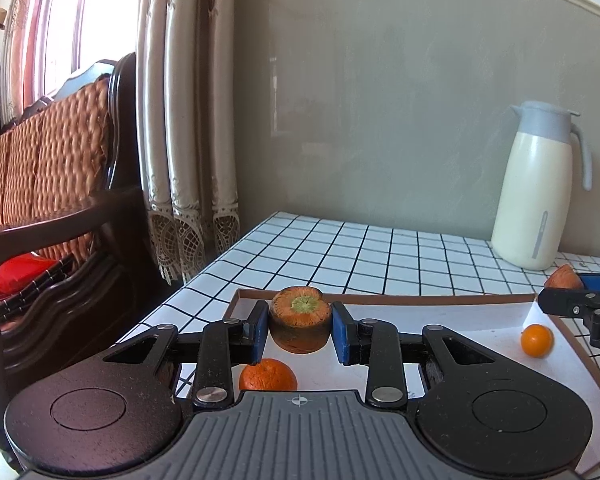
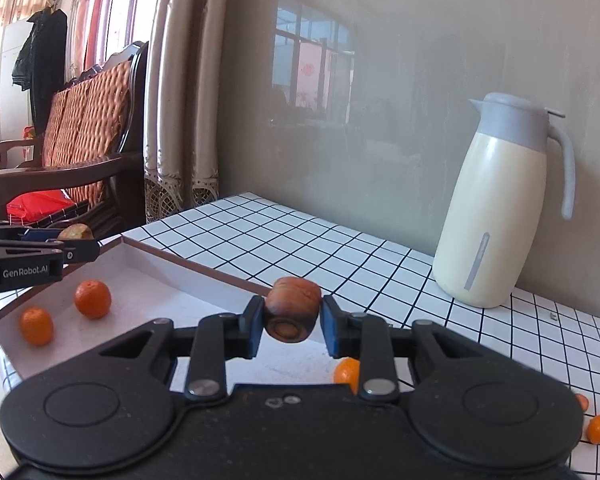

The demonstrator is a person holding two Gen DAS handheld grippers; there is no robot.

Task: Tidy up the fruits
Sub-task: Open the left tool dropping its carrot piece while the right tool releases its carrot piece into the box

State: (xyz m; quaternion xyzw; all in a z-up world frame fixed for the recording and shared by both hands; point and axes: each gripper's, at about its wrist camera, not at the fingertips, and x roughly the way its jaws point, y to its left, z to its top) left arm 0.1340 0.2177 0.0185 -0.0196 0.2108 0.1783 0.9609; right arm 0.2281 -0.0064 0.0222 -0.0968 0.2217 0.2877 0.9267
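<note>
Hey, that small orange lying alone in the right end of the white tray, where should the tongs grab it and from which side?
Take the small orange across its widest middle, coming straight down from above. It is round and sits loose on the flat tray floor with bare space around it, so either finger can drop beside it; a low sideways approach would likely roll it.

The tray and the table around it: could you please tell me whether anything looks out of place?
Yes. Each claw, left and right, grips a carrot chunk (), a vegetable among fruit. Two small oranges also lie on the checked tablecloth outside the tray.
</note>
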